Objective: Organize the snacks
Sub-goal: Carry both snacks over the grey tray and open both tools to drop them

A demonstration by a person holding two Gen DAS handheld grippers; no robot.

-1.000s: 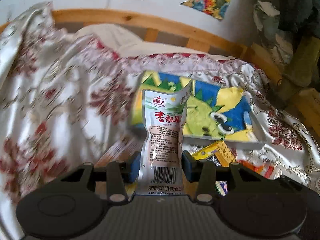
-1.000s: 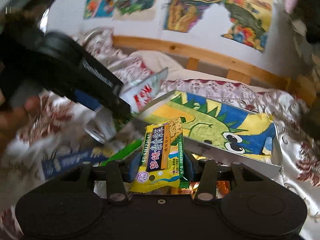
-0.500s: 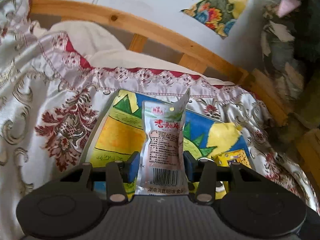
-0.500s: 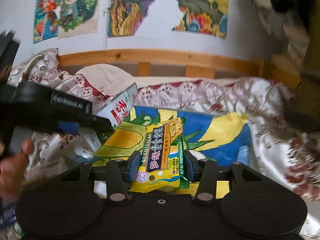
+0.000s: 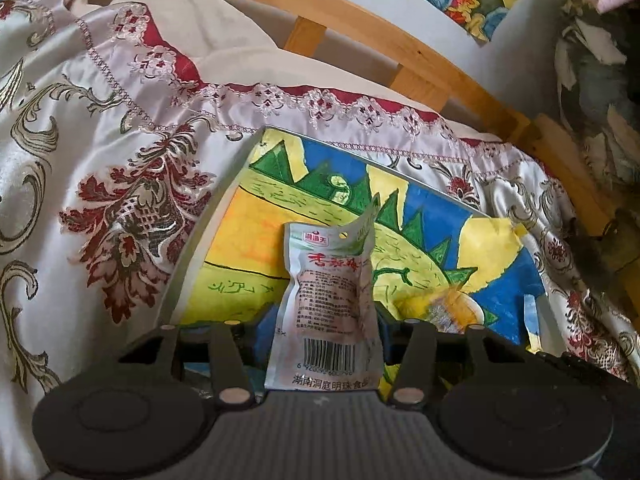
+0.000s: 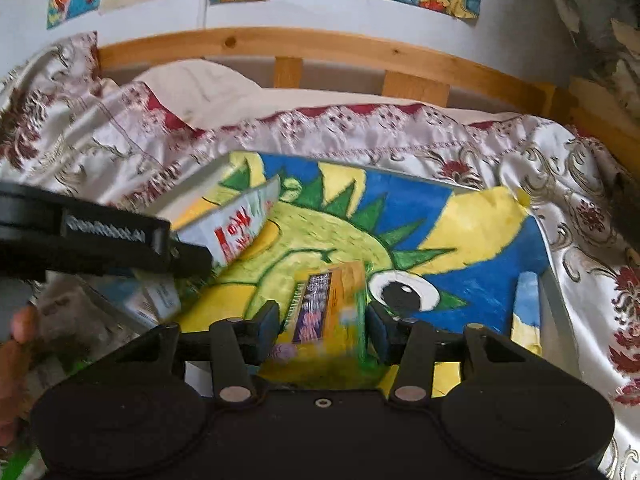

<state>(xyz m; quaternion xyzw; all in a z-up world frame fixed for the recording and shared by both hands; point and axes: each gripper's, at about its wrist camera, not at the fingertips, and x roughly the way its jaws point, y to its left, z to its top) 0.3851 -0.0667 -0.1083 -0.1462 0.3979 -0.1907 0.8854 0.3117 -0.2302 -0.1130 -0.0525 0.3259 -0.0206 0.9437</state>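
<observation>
A shallow box (image 5: 224, 216) painted with a green dinosaur on yellow and blue lies on the patterned bedspread. My left gripper (image 5: 324, 324) hangs over its near left part. A silver-pink pouch (image 5: 328, 296) with red characters stands upright between its opening jaws, and both pads still touch it. My right gripper (image 6: 324, 320) is over the box (image 6: 556, 320) too, and its jaws are opening. The yellow snack packet (image 6: 332, 304) between them is blurred and clear of both pads. It also shows as a yellow blur (image 5: 452, 308) in the left wrist view.
The white, gold and red bedspread (image 5: 100, 200) surrounds the box. A wooden headboard (image 6: 320, 48) and a wall with drawings stand behind. More packets lie at the lower left (image 6: 156, 300), beside a person's hand (image 6: 20, 340). A dark plush toy (image 5: 600, 80) sits at right.
Both grippers have moved from beside the box to over it and sunk lower. The jaws of both have widened. The yellow packet has come loose from the right pads.
</observation>
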